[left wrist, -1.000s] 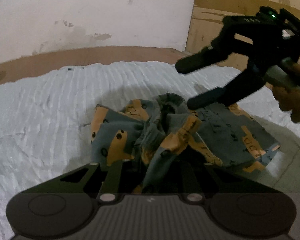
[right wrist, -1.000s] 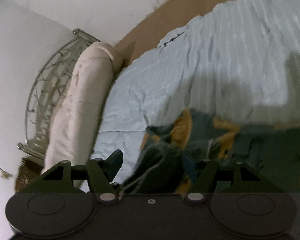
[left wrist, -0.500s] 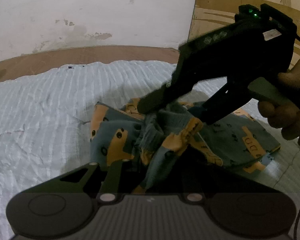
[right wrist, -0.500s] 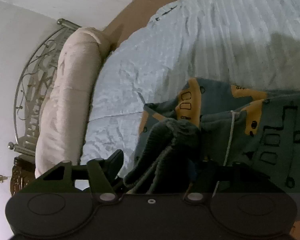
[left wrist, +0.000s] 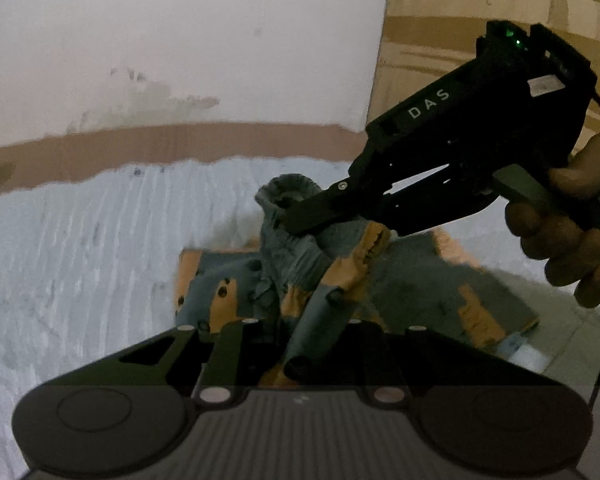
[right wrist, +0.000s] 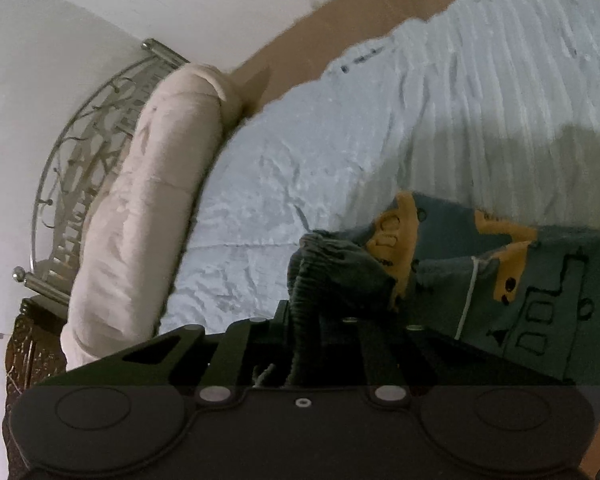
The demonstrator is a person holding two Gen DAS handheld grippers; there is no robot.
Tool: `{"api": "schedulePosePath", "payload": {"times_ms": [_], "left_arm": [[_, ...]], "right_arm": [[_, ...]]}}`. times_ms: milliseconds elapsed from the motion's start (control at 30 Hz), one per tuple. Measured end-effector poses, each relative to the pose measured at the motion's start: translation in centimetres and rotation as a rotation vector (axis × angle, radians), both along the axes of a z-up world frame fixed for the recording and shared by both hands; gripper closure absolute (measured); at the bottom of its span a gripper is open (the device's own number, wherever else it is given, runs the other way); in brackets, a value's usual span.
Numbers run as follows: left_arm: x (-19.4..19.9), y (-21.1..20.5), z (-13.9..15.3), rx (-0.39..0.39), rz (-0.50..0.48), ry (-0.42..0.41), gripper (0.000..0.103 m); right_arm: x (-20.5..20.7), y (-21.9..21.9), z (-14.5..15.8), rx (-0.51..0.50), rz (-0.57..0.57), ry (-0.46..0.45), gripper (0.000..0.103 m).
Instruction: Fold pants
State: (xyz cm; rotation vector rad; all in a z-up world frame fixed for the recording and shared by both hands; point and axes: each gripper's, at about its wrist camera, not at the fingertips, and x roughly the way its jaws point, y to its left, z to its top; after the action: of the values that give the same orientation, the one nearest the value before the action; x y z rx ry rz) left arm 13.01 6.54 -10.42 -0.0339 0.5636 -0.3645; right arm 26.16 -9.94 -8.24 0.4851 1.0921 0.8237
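Gripping pants (left wrist: pixel 300 264) w/ both grippers, waistband (right wrist: pixel 320 264) raised.

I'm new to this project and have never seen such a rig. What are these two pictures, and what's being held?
A person holds a two-finger gripper in each hand; each carries a forward-looking fisheye camera, one picture per gripper. The left camera shows the right gripper, held by the person's hand, pinching the bunched waistband of patterned blue-and-orange pants. The left gripper grips a nearer fold. The right camera shows the same pants on a pale bedsheet, beside a pillow.
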Motion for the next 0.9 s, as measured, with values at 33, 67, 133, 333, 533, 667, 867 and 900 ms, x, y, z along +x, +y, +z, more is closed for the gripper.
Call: {"api": "schedulePosePath", "payload": {"times_ms": [33, 67, 133, 333, 533, 667, 867, 900], "left_arm": [[0.1, -0.3, 0.5, -0.002, -0.004, -0.012, 0.085], [0.1, -0.8, 1.1, -0.003, -0.009, -0.025, 0.085], [0.4, -2.0, 2.0, -0.006, -0.024, -0.042, 0.085], [1.2, -6.9, 2.7, -0.008, -0.087, -0.053, 0.085], [1.7, -12.0, 1.5, 0.030, -0.144, -0.023, 0.085], [2.5, -14.7, 0.3, 0.073, -0.170, -0.005, 0.085], [3.2, -17.2, -1.4, 0.125, -0.201, 0.029, 0.069], [3.0, -17.4, -1.5, 0.129, -0.210, 0.031, 0.067]], "right_arm": [[-0.1, -0.3, 0.5, 0.011, -0.004, -0.011, 0.090], [-0.2, -0.7, 1.1, 0.023, -0.005, -0.026, 0.090], [-0.3, -1.8, 2.2, 0.047, -0.017, -0.052, 0.090], [-0.4, -6.9, 4.2, 0.085, -0.084, -0.090, 0.090], [-0.4, -12.6, 3.1, 0.100, -0.162, -0.075, 0.090], [-0.5, -15.5, 1.0, 0.103, -0.193, -0.055, 0.090], [-0.3, -19.0, -1.9, 0.112, -0.248, -0.021, 0.090], [-0.3, -19.4, -2.4, 0.111, -0.252, -0.016, 0.090]]}}
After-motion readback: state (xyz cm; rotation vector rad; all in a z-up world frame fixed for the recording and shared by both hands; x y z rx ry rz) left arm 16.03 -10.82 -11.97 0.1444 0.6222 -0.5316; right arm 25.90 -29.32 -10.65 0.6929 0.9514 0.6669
